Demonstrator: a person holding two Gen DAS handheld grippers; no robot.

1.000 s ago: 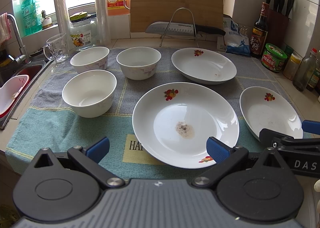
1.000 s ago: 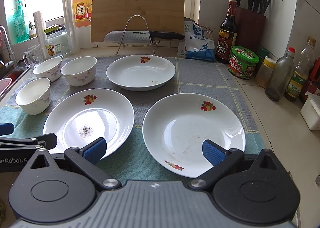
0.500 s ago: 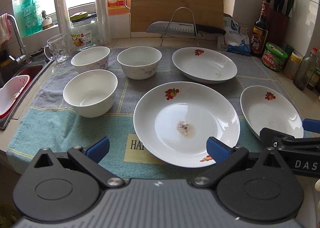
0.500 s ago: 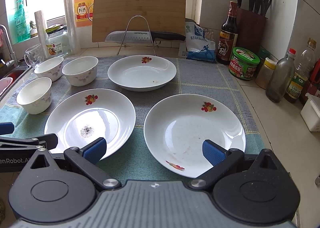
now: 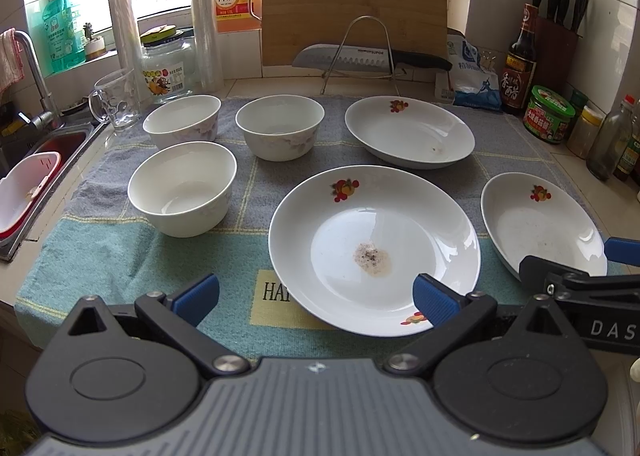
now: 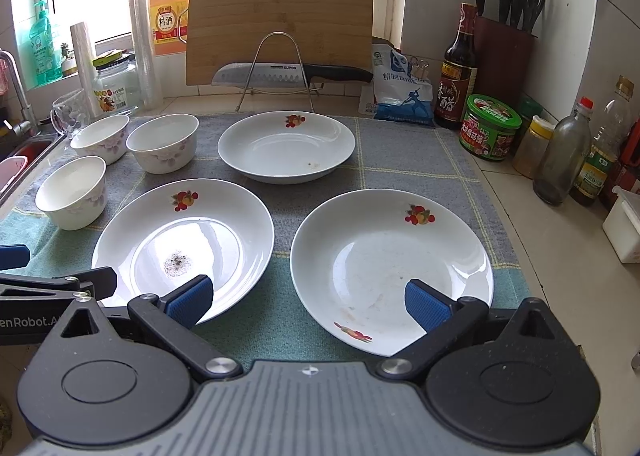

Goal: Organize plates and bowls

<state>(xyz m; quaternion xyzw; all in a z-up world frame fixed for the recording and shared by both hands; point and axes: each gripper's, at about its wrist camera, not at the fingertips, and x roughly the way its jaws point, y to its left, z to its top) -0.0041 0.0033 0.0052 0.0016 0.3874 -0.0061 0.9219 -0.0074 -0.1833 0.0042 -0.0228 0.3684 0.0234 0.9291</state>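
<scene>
Three white plates with fruit prints lie on a towel: a near-left plate (image 5: pixel 374 248) (image 6: pixel 184 244) with a speckled smear, a near-right plate (image 6: pixel 390 268) (image 5: pixel 540 224), and a far plate (image 5: pixel 408 132) (image 6: pixel 286 146). Three white bowls stand at the left: a front bowl (image 5: pixel 182 188) (image 6: pixel 72 192), a back-left bowl (image 5: pixel 182 120) (image 6: pixel 100 136) and a back-right bowl (image 5: pixel 280 126) (image 6: pixel 162 142). My left gripper (image 5: pixel 316 294) is open, low over the near edge of the smeared plate. My right gripper (image 6: pixel 308 302) is open, at the near rim of the right plate. Both hold nothing.
A cutting board (image 6: pixel 280 16) and knife on a wire rack (image 6: pixel 276 72) stand behind the towel. Bottles and jars (image 6: pixel 490 124) line the right wall, with a knife block (image 6: pixel 508 44). A glass mug (image 5: pixel 114 100) and a sink (image 5: pixel 36 160) are at the left.
Both grippers have crept slightly forward and right; the dishes sit a touch closer in view. Nothing was grasped or moved.
</scene>
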